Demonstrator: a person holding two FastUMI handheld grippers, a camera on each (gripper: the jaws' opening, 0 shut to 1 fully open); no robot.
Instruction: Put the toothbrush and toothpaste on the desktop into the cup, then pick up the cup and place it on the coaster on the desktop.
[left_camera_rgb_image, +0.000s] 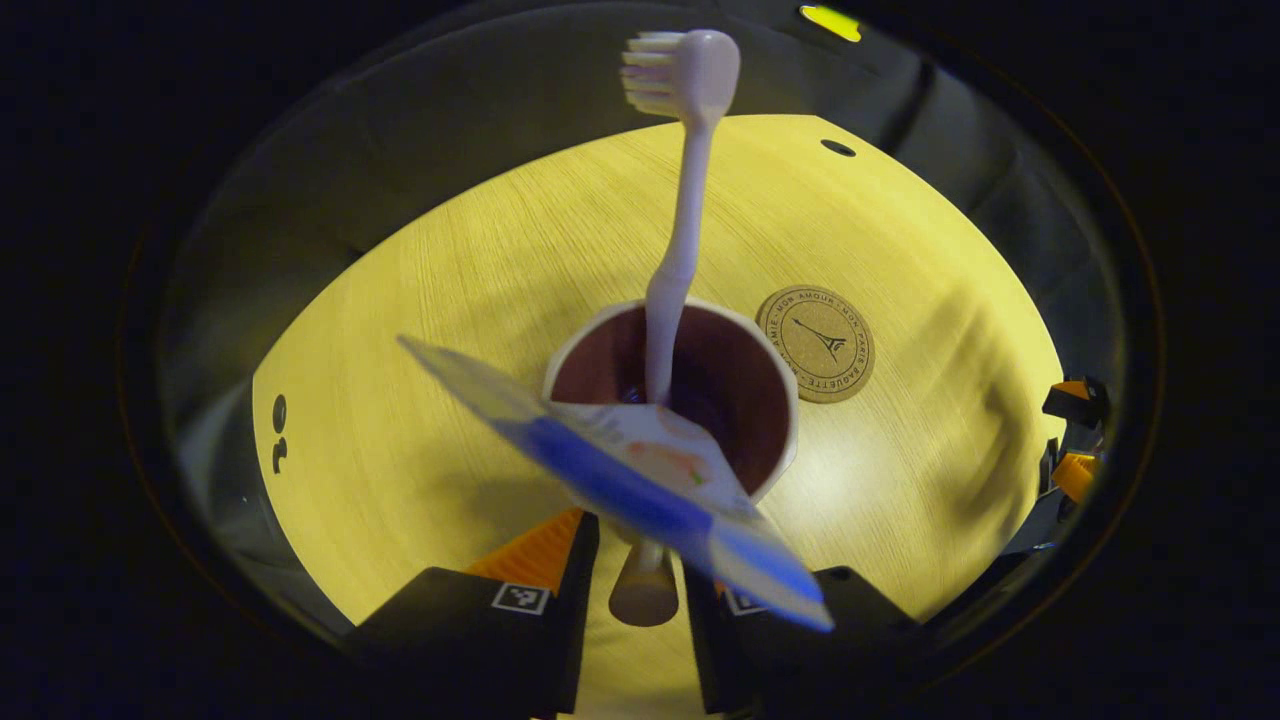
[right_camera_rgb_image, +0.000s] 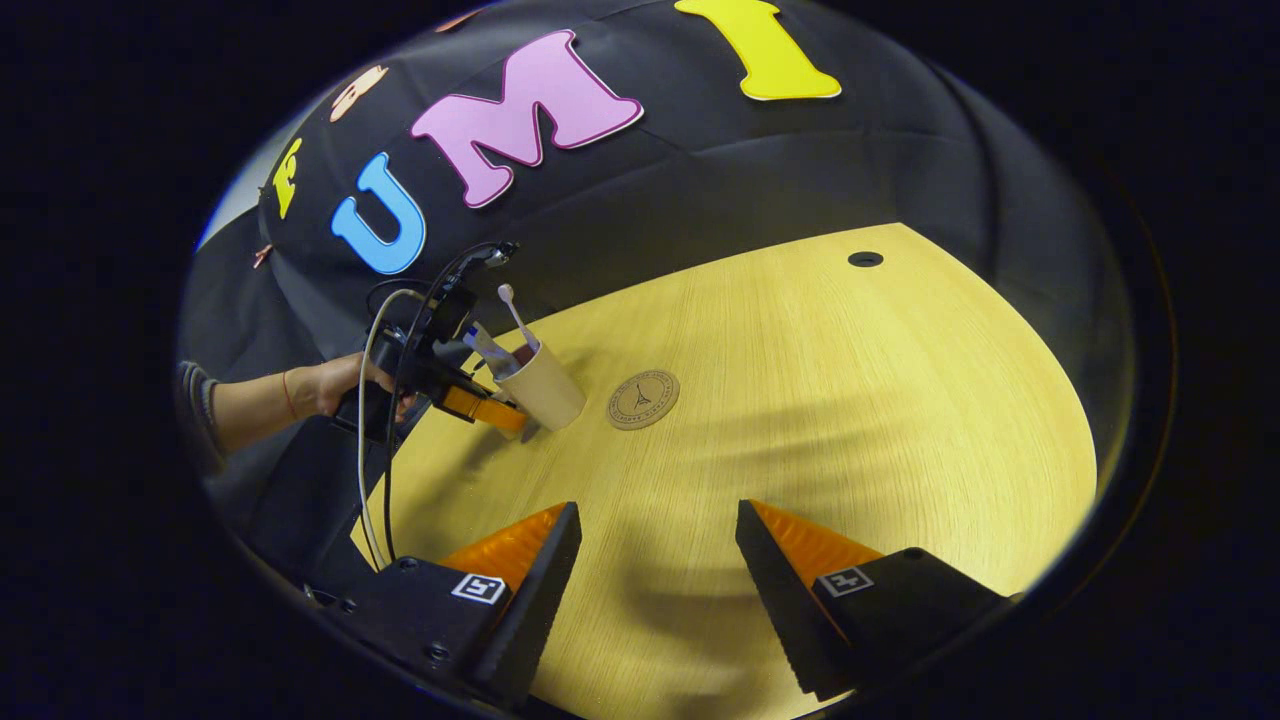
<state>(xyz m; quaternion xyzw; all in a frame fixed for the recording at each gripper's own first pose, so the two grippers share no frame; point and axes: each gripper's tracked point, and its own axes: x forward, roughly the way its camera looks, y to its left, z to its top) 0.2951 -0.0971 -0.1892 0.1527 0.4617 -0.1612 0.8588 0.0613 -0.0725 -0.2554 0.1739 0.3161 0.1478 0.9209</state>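
Wood-grain yellow desktop (left_camera_rgb_image: 400, 400) spreads across both views. In the left gripper view, the left gripper (left_camera_rgb_image: 640, 570) sits at 6 o'clock with its fingers pinched on the lower part of the cup (left_camera_rgb_image: 775, 440), one on each side. The toothpaste (left_camera_rgb_image: 620, 470) lies tilted across the cup's near rim, its flat end jutting toward 9 o'clock and its other end toward 5 o'clock. The toothbrush (left_camera_rgb_image: 685, 220) stands in the cup, bristled head up at 12 o'clock. The round cork coaster (left_camera_rgb_image: 816, 343) lies on the wood just beside the cup, at its 2 o'clock, apart from it.

In the right gripper view, a hand (right_camera_rgb_image: 345, 385) at 9 o'clock holds the left gripper against the cup, which tilts, brush and tube poking out of it. The coaster lies just right of the cup. The right gripper (right_camera_rgb_image: 655, 560) hangs at 6 o'clock, fingers spread wide, nothing between them
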